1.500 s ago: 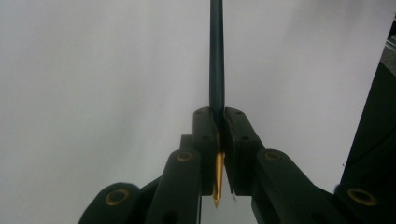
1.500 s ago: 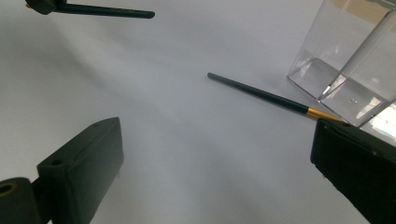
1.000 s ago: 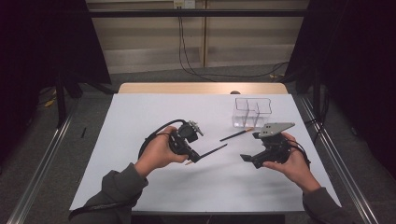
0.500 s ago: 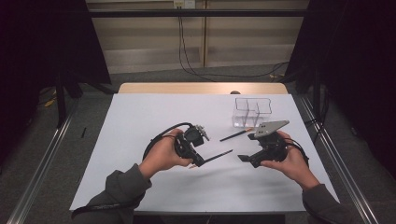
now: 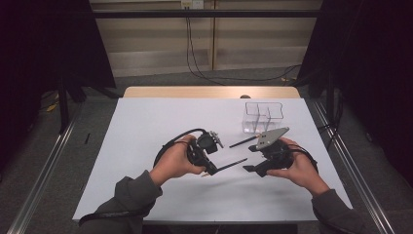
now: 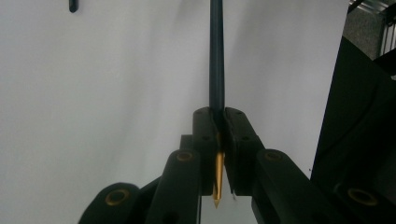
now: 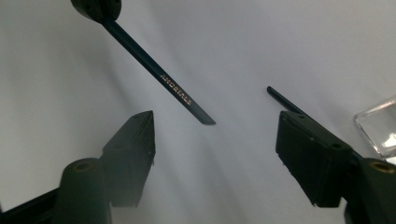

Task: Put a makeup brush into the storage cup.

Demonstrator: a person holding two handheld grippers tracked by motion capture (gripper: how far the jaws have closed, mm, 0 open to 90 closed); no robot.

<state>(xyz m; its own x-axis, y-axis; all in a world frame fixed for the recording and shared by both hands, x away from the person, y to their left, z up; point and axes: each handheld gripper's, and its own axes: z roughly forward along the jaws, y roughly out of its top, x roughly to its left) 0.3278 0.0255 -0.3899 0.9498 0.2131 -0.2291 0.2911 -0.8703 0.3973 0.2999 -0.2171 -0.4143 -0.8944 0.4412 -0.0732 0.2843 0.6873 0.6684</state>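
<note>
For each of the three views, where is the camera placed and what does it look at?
High view: above the person's side, facing forward and down on the white table; both forearms and hands show.
Left gripper view: on the left tool, looking along jaws shut on a dark pencil.
Right gripper view: on the right tool; its jaws, just closing, stand apart.
Shared: the held pencil.

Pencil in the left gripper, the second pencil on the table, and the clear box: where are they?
held pencil [image 6: 216,60], left gripper view, mid shaft.
second pencil [image 5: 242,142], high view, mid shaft.
clear box [image 5: 278,111], high view, right wall.
</note>
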